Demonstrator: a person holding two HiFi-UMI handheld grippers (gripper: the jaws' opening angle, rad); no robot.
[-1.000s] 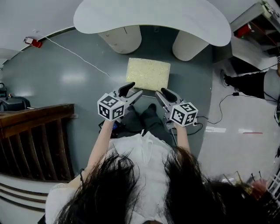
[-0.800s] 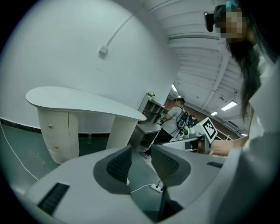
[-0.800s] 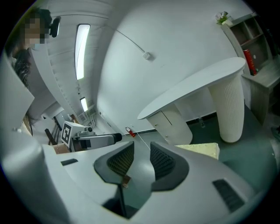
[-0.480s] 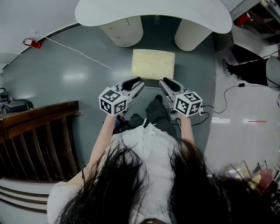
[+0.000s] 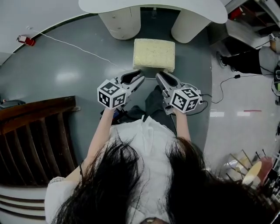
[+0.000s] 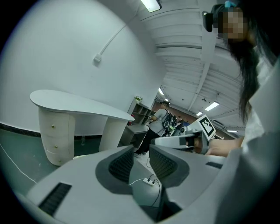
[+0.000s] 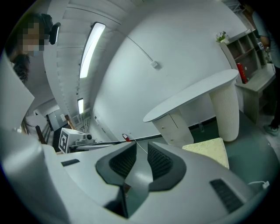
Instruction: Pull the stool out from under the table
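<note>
The stool (image 5: 154, 54) has a square cream cushion and stands on the grey floor just in front of the white table (image 5: 199, 12), between its two pedestals. In the right gripper view the stool (image 7: 208, 148) lies to the right of the jaws. My left gripper (image 5: 136, 78) hovers just short of the cushion's near left corner. Its jaws stand nearly together with a narrow gap and nothing in it (image 6: 141, 159). My right gripper (image 5: 161, 78) hovers at the near right corner. Its jaws are closing, also with nothing between them (image 7: 140, 157).
A dark wooden railing (image 5: 35, 135) runs along the left. A thin cable (image 5: 74, 46) crosses the floor to a red object (image 5: 24, 40). Another person's leg and shoe (image 5: 243, 61) and floor cables (image 5: 221, 94) are at the right. A basket of items (image 5: 253, 170) sits lower right.
Both pairs of jaws have narrowed from clearly spread to nearly together. Both grippers have moved forward to the stool's near edge, and the view has shifted forward with them.
</note>
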